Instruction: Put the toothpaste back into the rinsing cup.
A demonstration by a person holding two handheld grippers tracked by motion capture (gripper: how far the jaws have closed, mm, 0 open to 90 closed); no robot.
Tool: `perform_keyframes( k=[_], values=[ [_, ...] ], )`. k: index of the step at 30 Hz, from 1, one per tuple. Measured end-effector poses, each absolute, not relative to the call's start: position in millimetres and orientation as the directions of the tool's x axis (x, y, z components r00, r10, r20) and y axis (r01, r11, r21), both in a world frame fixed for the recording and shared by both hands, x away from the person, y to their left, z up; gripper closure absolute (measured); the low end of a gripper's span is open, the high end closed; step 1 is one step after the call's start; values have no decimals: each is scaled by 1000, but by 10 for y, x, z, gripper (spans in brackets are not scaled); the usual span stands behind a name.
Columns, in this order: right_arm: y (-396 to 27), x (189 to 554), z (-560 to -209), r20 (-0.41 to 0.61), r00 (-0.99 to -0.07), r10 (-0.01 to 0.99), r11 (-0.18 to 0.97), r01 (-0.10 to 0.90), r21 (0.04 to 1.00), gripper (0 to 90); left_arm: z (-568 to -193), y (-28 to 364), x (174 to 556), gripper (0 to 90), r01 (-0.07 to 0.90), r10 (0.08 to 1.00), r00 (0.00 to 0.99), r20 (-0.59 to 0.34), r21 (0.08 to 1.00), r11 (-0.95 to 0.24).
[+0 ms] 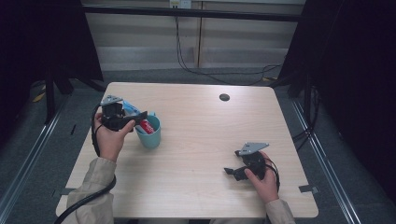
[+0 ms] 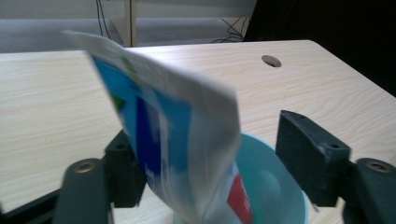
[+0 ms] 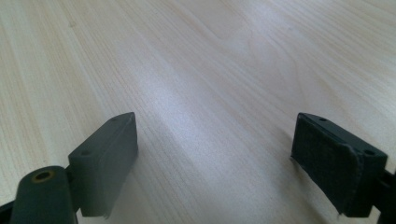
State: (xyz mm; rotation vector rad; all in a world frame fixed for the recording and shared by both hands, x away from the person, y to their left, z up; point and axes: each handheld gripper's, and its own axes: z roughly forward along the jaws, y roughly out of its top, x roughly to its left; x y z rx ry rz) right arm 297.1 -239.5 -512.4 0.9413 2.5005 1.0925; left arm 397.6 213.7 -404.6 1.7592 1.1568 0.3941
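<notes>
Toothpaste tube (image 2: pixel 177 140) stands in the cup (image 2: pixel 275 186) between the wide-open left tongs (image 2: pixel 219 154), leaning on one jaw.

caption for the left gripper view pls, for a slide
Open left tongs straddle a blue-and-white tube standing in a teal cup.

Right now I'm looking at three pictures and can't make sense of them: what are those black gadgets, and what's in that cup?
A person sits at a wooden table, with a hand-held gripper in each hand. One picture looks down from above; the others come from cameras riding on each gripper. The left gripper is over a light blue cup, where a blue, white and red packet stands. Its jaws are apart, with the packet leaning on one of them. The right gripper rests open on bare table, holding nothing.
</notes>
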Motion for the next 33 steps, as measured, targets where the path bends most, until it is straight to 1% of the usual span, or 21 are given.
perform_keyframes(
  k=[2,4,5,10,14,18,22,29,33],
  values=[
    [-2395,2971,-5124,24,-759,651,509,460,727,142,-4074,2151,3975,242,549,836,492,-241,832,-83],
    [-2394,2970,-5123,23,-758,652,509,460,727,141,-4096,2174,3962,252,543,832,499,-242,835,-83],
    [-2394,2970,-5123,25,-758,651,509,461,727,141,-4106,2178,3955,248,544,825,505,-253,836,-76],
    [-2394,2970,-5123,25,-758,652,509,462,727,142,-4112,2194,3937,247,538,822,511,-252,839,-78],
    [-2395,2971,-5123,24,-758,651,509,460,727,141,-4095,2209,3904,240,524,823,516,-238,848,-83],
    [-2395,2971,-5123,25,-759,651,509,461,727,142,-4105,2246,3872,193,523,822,521,-230,847,-94],
    [-2394,2971,-5123,25,-759,650,510,460,727,142,-4133,2300,3816,172,514,816,528,-235,854,-87],
    [-2394,2970,-5123,25,-759,650,509,460,727,142,-4227,2371,3682,162,492,807,547,-221,865,-97],
    [-2394,2970,-5123,26,-759,650,509,461,727,142,-4285,2389,3590,160,486,802,562,-200,865,-124]
  ],
)
